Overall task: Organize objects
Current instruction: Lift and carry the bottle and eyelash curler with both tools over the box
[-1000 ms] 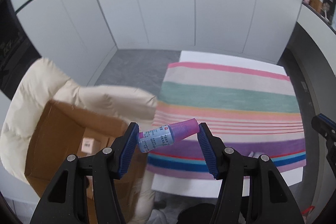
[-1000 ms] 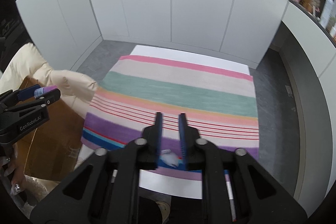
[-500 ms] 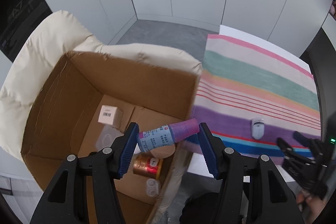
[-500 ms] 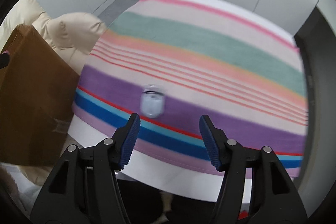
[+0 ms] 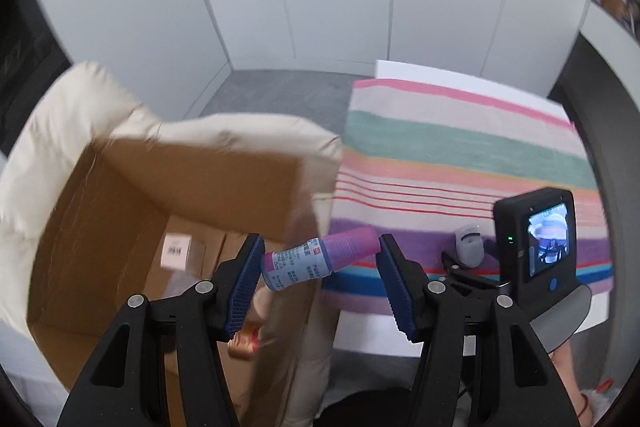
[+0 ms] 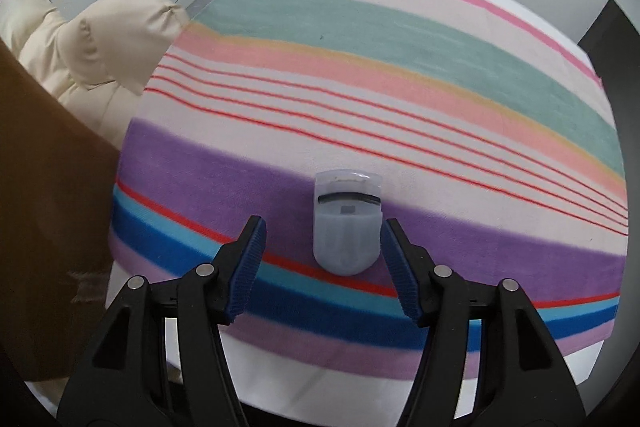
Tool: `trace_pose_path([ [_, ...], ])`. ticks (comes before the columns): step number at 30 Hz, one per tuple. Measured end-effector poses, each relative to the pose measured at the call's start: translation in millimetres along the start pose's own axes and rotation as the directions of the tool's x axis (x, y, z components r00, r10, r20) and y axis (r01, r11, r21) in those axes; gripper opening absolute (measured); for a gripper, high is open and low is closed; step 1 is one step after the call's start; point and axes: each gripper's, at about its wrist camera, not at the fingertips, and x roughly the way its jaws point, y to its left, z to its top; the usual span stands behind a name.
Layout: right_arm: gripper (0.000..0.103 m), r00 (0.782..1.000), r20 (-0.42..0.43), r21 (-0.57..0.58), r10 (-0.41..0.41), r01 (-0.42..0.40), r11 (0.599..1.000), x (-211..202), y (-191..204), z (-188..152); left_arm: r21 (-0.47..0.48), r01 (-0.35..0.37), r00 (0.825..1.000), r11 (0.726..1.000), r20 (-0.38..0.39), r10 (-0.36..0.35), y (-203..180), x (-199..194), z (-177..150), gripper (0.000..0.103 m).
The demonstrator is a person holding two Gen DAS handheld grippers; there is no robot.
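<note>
Lower than a second ago, the right gripper [image 6: 322, 263] has spread its jaws from pressed together, and they now flank a small grey curler [image 6: 346, 223] without touching it; it lies on the striped cloth [image 6: 360, 75] near the front edge. The left gripper [image 5: 320, 283] pinches a purple-capped bottle [image 5: 318, 259] endwise above the cardboard box [image 5: 80, 227], whose contents are blurred, perhaps a tin [image 5: 245, 343]. A cream cushion [image 5: 60, 131] surrounds the box.

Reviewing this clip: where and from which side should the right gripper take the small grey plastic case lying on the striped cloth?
Probably across its two straight long sides, coming down from above. The grey case lies flat on the striped cloth, its rounded end toward the open right gripper.
</note>
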Motion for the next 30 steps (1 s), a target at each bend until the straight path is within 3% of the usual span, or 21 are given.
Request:
trace_pose_path([
  [3, 0.062, 1.0, 0.003, 0.002, -0.003, 0.003, 1.0, 5.0, -3.1, -0.9, 0.066, -0.004, 1.0, 0.998, 0.005, 0.003, -26.7, 18.4, 2.5, 0.059],
  [6, 0.062, 1.0, -0.017, 0.022, -0.009, 0.009, 1.0, 14.0, -8.8, -3.9, 0.095, 0.003, 0.999, 0.995, -0.038, 0.001, -45.9, 48.4, -1.7, 0.059],
  [9, 0.062, 1.0, 0.016, 0.001, -0.022, 0.022, 1.0, 14.8, -11.8, -7.3, 0.125, 0.024, 0.997, 0.992, -0.076, -0.014, -59.0, 77.2, -11.7, 0.059],
  [10, 0.06, 1.0, 0.024, -0.004, -0.019, 0.019, 1.0, 15.0, -12.6, -7.7, 0.132, 0.028, 0.996, 0.991, -0.088, -0.016, -61.9, 85.6, -15.1, 0.059],
  [12, 0.041, 0.999, 0.04, -0.007, -0.02, 0.021, 1.0, 14.3, -15.7, -8.3, 0.133, 0.035, 0.994, 0.991, -0.107, -0.02, -65.0, 101.7, -20.0, 0.059],
  [14, 0.038, 0.999, 0.042, -0.001, -0.03, 0.03, 1.0, 14.5, -17.7, -7.4, 0.113, 0.044, 0.991, 0.993, -0.133, -0.028, -64.8, 114.2, -22.6, 0.059],
  [22, 0.038, 0.999, 0.038, -0.007, -0.026, 0.027, 1.0, 14.3, -15.7, -2.3, 0.098, 0.059, 0.988, 0.993, -0.15, -0.044, -64.4, 115.8, -24.7, 0.059],
  [30, 0.038, 0.996, 0.091, 0.006, -0.005, 0.004, 1.0, -36.1, -10.0, 19.9, 0.068, 0.084, 0.991, 0.994, -0.106, -0.077, -45.0, 77.1, 0.4, 0.059],
])
